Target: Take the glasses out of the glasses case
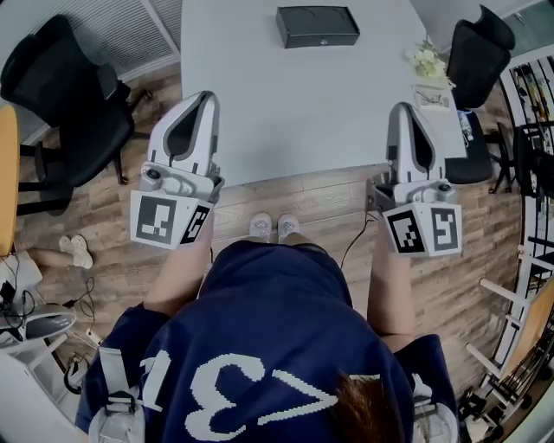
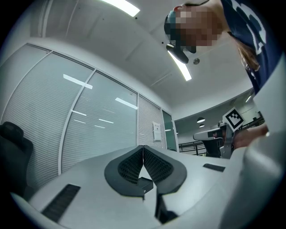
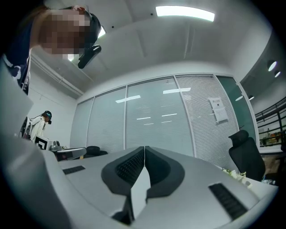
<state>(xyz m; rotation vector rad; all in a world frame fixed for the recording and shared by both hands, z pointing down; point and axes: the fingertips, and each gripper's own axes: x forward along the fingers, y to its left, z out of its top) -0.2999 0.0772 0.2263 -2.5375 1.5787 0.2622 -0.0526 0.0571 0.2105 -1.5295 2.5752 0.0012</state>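
Office — swivel chairs (image 1: 71, 97), glass partitions (image 3: 152, 120)

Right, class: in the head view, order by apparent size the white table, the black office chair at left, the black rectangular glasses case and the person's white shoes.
white table
black office chair
black rectangular glasses case
white shoes, which are on the floor, farther off, so that last pair is unsure

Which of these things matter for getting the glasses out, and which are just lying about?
For the job: black glasses case, closed, on the white table; left hand-held gripper and right hand-held gripper, both shut, empty.
Just lying about: white flowers; black office chair; white shoes.
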